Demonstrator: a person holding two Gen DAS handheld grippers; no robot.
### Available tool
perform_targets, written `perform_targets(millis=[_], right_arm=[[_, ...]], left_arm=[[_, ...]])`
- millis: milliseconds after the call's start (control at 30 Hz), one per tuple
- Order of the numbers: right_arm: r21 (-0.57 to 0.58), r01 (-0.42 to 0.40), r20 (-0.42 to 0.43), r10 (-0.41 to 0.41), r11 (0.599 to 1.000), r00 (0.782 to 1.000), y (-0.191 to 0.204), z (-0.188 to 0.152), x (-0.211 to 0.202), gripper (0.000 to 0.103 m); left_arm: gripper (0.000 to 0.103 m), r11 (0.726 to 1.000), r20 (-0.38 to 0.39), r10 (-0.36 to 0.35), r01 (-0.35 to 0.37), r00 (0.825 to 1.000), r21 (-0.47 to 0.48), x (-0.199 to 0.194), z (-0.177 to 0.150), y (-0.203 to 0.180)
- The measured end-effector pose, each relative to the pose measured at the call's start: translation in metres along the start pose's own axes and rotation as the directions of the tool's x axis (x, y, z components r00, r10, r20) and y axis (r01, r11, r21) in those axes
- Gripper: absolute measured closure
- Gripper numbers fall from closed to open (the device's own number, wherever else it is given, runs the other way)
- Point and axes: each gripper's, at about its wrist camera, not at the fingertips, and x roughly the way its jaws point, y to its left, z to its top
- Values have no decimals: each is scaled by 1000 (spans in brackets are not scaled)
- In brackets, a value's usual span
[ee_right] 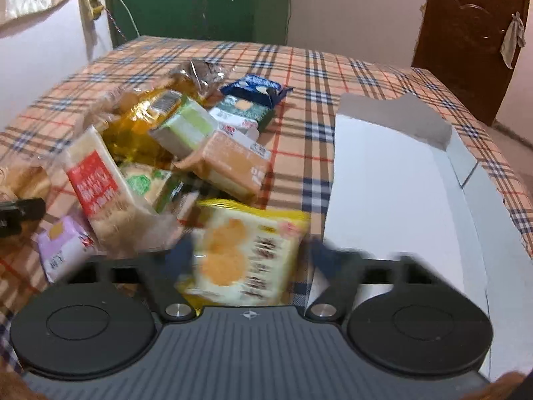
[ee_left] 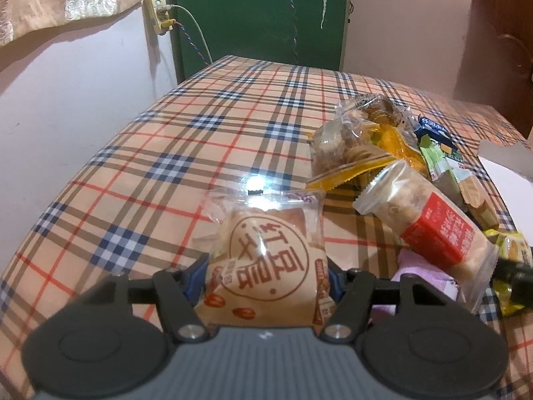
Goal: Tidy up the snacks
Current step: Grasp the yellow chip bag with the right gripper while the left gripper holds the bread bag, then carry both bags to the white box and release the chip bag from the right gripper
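Observation:
My left gripper [ee_left: 265, 275] is shut on a clear-wrapped tan pastry packet with red characters [ee_left: 266, 260] and holds it over the plaid tablecloth [ee_left: 166, 153]. My right gripper [ee_right: 248, 255] has a yellow cracker packet [ee_right: 243, 253] between its blurred fingers; a gap shows on the right side, so I cannot tell whether it grips. A heap of snacks lies beside both: a red-labelled packet [ee_right: 96, 183], a yellow bag of biscuits [ee_left: 363, 140], an orange packet [ee_right: 230, 163], green [ee_right: 186, 126] and blue [ee_right: 255, 86] ones, and a purple packet [ee_right: 63, 243].
An open white cardboard box [ee_right: 393, 180] lies on the table right of the heap; its edge shows in the left wrist view [ee_left: 506, 166]. A green door [ee_left: 260, 13], a wall socket with cables [ee_left: 158, 13] and a brown door [ee_right: 466, 33] stand behind the table.

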Motion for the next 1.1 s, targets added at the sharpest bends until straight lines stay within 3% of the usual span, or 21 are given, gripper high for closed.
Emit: perform_targets(millis=[533, 1100], right_arm=[[71, -22, 144, 12, 997, 990, -23, 9, -64, 40], [93, 13, 238, -35, 996, 971, -48, 1, -132, 40]], left_arm=[[38, 999, 72, -23, 25, 997, -21, -50, 11, -8], [38, 995, 113, -89, 83, 990, 54, -94, 19, -50]])
